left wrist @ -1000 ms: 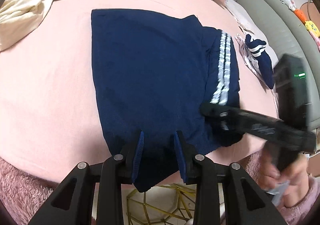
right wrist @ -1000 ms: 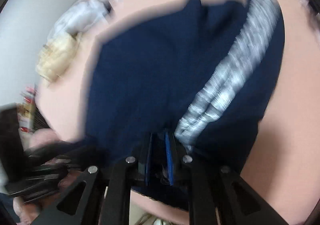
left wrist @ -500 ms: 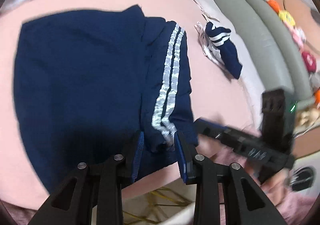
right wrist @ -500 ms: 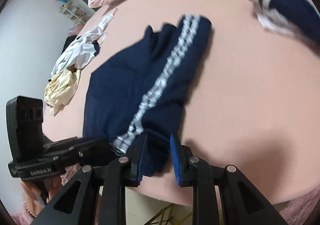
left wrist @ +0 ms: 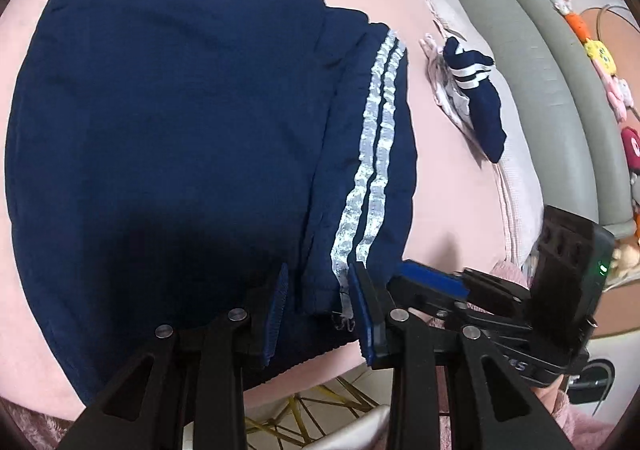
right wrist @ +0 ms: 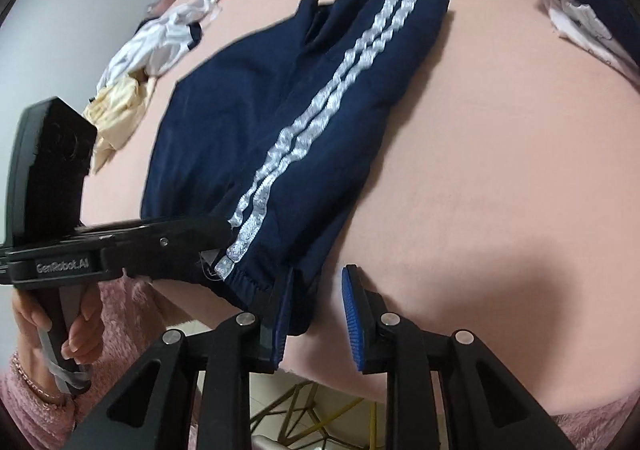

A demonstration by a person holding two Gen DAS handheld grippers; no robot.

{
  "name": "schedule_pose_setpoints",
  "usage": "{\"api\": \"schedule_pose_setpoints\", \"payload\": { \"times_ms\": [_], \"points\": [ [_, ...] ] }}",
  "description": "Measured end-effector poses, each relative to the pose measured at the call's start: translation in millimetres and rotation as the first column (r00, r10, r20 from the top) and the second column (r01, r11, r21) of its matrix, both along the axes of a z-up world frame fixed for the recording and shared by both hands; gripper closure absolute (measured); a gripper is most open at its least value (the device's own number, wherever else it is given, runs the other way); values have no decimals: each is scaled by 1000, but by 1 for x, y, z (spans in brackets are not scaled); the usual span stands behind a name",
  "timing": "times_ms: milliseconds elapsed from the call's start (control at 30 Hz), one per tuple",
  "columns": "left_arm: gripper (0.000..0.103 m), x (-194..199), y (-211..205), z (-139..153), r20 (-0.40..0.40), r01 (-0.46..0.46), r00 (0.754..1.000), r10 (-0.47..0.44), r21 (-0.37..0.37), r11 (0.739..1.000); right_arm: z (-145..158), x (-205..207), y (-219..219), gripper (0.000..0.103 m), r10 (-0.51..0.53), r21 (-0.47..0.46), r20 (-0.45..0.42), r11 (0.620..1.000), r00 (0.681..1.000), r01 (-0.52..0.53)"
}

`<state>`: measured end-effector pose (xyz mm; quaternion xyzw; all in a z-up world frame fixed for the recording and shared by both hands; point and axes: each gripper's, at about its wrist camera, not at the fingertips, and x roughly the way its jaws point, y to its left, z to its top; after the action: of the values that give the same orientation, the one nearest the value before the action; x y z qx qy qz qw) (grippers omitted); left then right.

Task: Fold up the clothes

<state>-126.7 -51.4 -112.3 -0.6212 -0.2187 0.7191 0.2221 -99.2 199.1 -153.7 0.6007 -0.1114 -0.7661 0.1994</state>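
A navy garment [left wrist: 180, 130] with two white stripes [left wrist: 372, 178] lies flat on the pink bed [left wrist: 452, 190], its striped side folded over onto the rest. My left gripper [left wrist: 318, 310] hovers at the near hem, jaws apart, with the striped hem lying loosely between the pads. In the right wrist view the same garment [right wrist: 280, 110] runs away from me. My right gripper [right wrist: 316, 314] is open at the near corner; the cloth's corner touches only the left pad. The left gripper [right wrist: 224, 230] reaches in from the left at the striped hem.
A second folded navy striped piece [left wrist: 476, 106] rests on a white cloth at the right. White clothes [right wrist: 160, 46] and a cream one [right wrist: 116, 110] are heaped at the far left. A grey sofa [left wrist: 560, 90] with plush toys borders the bed. A gold wire frame [left wrist: 320, 410] shows below the edge.
My right gripper released the striped edge it pinched, opened, and drew back to the near corner. My left gripper slid right along the near hem to the stripes.
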Motion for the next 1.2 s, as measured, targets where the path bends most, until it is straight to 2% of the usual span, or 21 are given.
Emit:
{"api": "schedule_pose_setpoints", "payload": {
  "times_ms": [167, 233, 267, 300, 367, 467, 533, 633, 767, 933, 967, 1000, 1067, 1167, 1200],
  "points": [
    [75, -1, 23, 0, -12, 45, 999, -45, -2, 999, 6, 2, 0, 79, -9, -51, -27, 999, 1000, 7],
    [88, 0, 29, 5, -42, 46, 998, -47, -23, 999, 6, 6, -5, 78, 35, -48, -11, 998, 999, -36],
    [91, 0, 32, 6, -58, 48, 997, -50, -29, 998, 6, 9, -9, 74, 67, -44, -2, 997, 998, -67],
    [92, 0, 33, 7, -68, 45, 997, -46, -18, 999, 5, 13, -12, 70, 94, -36, 1, 995, 996, -94],
    [93, 1, 32, 7, -65, 26, 998, -25, 13, 1000, 2, 22, -15, 70, 101, -13, -17, 995, 995, -101],
    [94, 3, 25, 13, -77, -20, 997, 24, 44, 999, 2, 20, -7, 70, 13, -68, -31, 998, 999, -15],
    [94, 5, 17, 22, -94, -49, 994, 57, 93, 995, 5, 17, -7, 70, -15, -83, -50, 997, 999, 10],
    [94, 6, 13, 36, -124, -72, 989, 86, 117, 991, 9, 15, -15, 70, -11, -13, -99, 1000, 995, 10],
    [94, 7, 4, 47, -158, -102, 980, 123, 137, 985, 7, 10, -48, 70, 47, 56, -115, 998, 992, -40],
    [94, 13, -16, 51, -178, -170, 965, 194, 141, 975, 16, 4, -58, 70, 26, 185, -164, 983, 986, 5],
    [94, 17, -22, 50, -173, -182, 963, 206, 142, 973, 18, 5, -59, 69, 30, 208, -177, 978, 984, 8],
    [94, 22, -28, 48, -169, -195, 961, 218, 143, 970, 22, 7, -58, 63, 38, 208, -188, 978, 981, 2],
    [94, 31, -38, 50, -182, -217, 954, 239, 132, 967, 33, 9, -62, 60, 62, 216, -208, 976, 976, -16],
    [94, 42, -55, 57, -216, -264, 936, 280, 100, 959, 46, 10, -83, 59, 147, 273, -261, 959, 954, -73],
    [94, 45, -61, 59, -229, -281, 928, 293, 86, 956, 44, 9, -89, 59, 164, 287, -254, 954, 953, -88]
  ]
}}
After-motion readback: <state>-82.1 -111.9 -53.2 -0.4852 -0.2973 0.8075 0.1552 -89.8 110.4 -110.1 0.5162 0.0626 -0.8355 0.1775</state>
